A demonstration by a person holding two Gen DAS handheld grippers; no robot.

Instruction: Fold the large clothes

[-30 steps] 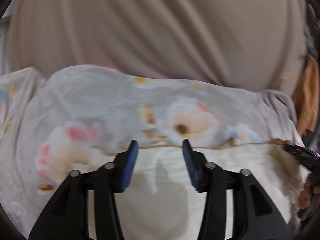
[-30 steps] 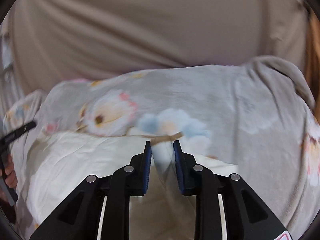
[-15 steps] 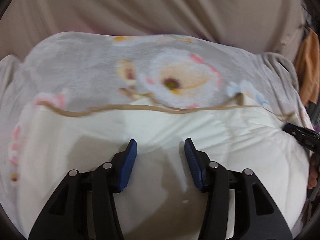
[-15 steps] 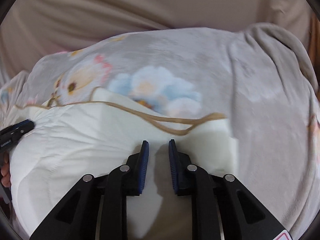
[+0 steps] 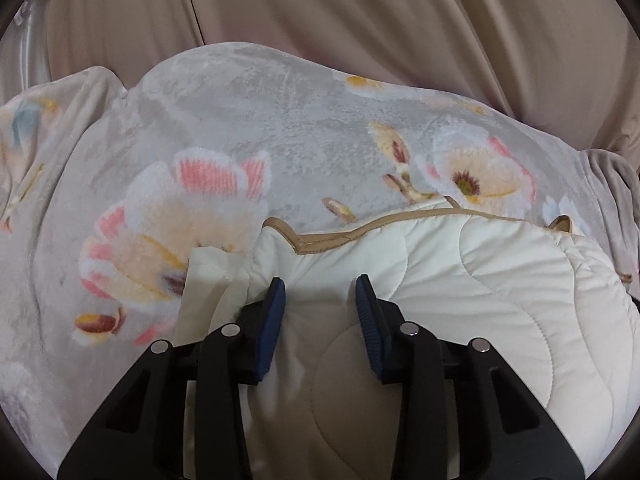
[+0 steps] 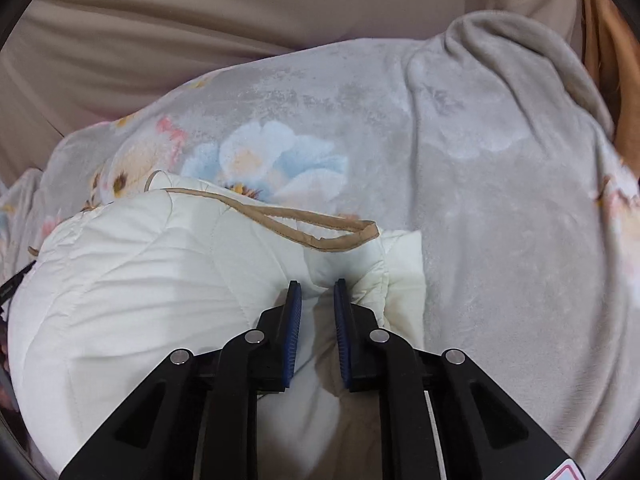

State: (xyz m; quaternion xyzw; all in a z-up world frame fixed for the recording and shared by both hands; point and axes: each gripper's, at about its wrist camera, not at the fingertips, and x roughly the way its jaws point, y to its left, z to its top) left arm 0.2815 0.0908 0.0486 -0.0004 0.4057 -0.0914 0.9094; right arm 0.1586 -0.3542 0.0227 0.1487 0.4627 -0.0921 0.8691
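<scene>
I see the cream quilted cover (image 5: 480, 300) lying folded on top of the grey flowered blanket (image 5: 260, 120). Its tan piping edge (image 5: 360, 234) runs across the far side of the fold, and behind the blanket hangs a beige curtain (image 5: 360, 20).

My left gripper (image 5: 320, 292) points down at the near left corner of the cover. Its jaws have just been closing, but they stand partly open. The cream fabric lies between and under the blue pads, and I cannot tell if the pads press on it. A loose cream flap (image 5: 204, 280) sticks out just beside the left finger.

My right gripper (image 6: 318, 296) is over the right end of the cover (image 6: 140, 280). Its jaws have also been closing and now leave only a narrow gap. A small ridge of cream fabric rises between the tips, yet whether it is really pinched I cannot tell. The tan piping loop (image 6: 320, 232) lies just beyond the fingertips, on the blanket (image 6: 500, 200).
</scene>
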